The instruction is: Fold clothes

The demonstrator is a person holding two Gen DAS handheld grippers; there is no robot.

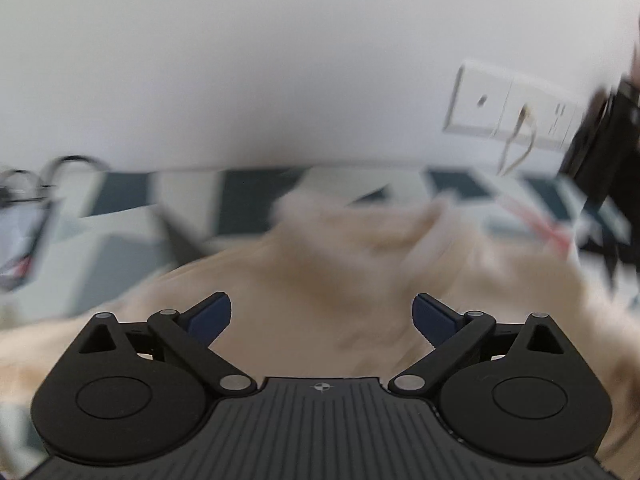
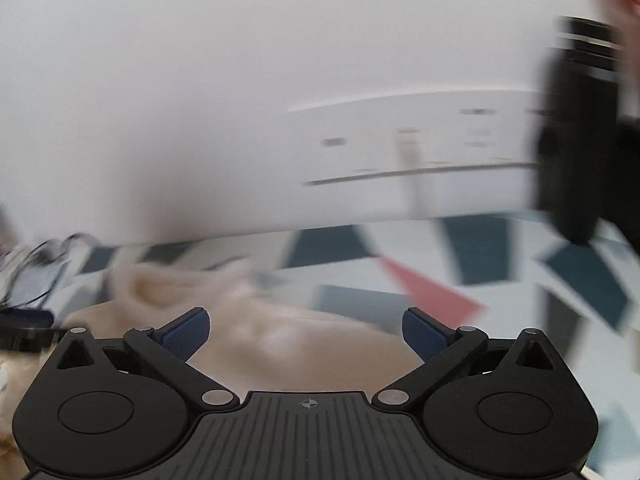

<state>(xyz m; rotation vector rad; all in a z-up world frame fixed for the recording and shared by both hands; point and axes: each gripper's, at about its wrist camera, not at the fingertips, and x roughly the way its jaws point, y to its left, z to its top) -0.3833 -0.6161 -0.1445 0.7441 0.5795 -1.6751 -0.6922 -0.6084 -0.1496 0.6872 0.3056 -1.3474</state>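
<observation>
A cream, fluffy garment (image 1: pixel 360 264) lies rumpled on a patterned cloth (image 1: pixel 120 216) with dark blue, white and red shapes. Both views are smeared by motion. My left gripper (image 1: pixel 322 316) hangs above the garment, its blue pads (image 1: pixel 210 314) spread wide apart with nothing between them. In the right wrist view the same garment (image 2: pixel 256 332) lies below and to the left. My right gripper (image 2: pixel 306 334) is open over its near edge, and nothing is held between its blue pads (image 2: pixel 424 334).
A white wall (image 1: pixel 280 60) rises behind the surface, with a socket strip (image 1: pixel 512 108) and a pale cable at right. Dark cables (image 1: pixel 48 176) lie at the far left. A black object (image 2: pixel 576 132) stands at the right edge; another black shape (image 1: pixel 600 136) shows at right.
</observation>
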